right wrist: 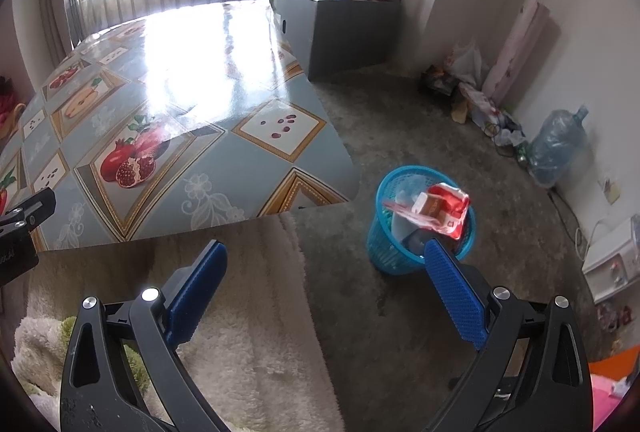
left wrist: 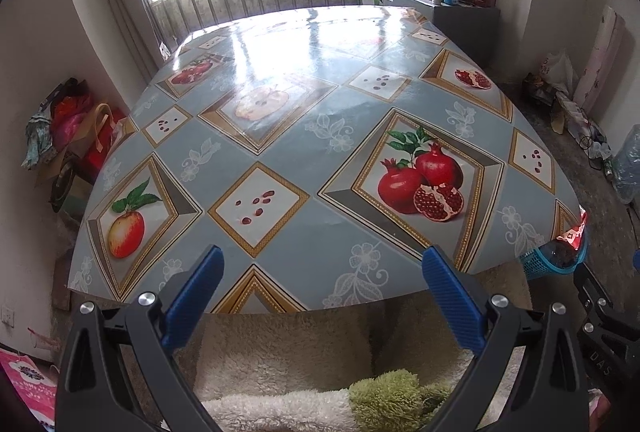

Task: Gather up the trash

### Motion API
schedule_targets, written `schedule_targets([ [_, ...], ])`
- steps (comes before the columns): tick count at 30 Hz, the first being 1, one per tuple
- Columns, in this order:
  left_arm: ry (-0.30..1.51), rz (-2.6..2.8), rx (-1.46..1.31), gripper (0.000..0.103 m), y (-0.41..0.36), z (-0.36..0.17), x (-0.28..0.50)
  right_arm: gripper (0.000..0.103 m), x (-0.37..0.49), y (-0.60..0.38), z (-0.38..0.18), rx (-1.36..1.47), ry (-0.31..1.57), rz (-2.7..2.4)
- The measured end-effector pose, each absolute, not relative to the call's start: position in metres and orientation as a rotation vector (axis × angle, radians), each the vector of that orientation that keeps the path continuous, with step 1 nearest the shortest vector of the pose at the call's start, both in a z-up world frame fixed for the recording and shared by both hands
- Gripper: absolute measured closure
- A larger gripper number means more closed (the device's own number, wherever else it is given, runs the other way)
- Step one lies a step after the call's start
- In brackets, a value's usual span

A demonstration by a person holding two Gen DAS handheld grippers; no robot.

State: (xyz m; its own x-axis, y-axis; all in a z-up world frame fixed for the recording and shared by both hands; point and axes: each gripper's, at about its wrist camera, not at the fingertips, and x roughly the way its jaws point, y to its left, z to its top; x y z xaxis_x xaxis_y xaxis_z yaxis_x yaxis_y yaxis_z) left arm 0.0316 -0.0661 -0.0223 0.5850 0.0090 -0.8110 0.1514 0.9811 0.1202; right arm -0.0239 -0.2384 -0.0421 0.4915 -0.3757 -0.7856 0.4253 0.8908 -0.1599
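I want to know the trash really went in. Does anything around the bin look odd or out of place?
Yes. The red wrapper lies across the top of the blue basket on the floor, part of it sticking past the rim rather than down inside. Both grippers, left and right, are open and empty.

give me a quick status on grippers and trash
Left gripper open, empty, over the table. Right gripper open, empty. Red wrapper in the blue basket. Nothing blocking.

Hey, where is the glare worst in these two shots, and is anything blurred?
Left wrist view: window glare washes out the far tablecloth. Right wrist view: glare is stronger, bleaching the window and table centre; the red wrapper over the blue basket is motion-blurred.
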Motion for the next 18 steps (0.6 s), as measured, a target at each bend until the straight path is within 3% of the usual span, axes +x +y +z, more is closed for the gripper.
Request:
schedule_targets([
  [18, 0.935, -0.099, 0.186, 0.006, -0.0689, -0.0216, 0.0304, 0.008, -0.0256, -0.2441, -0.0347, 0.059, 0.919, -0.49],
])
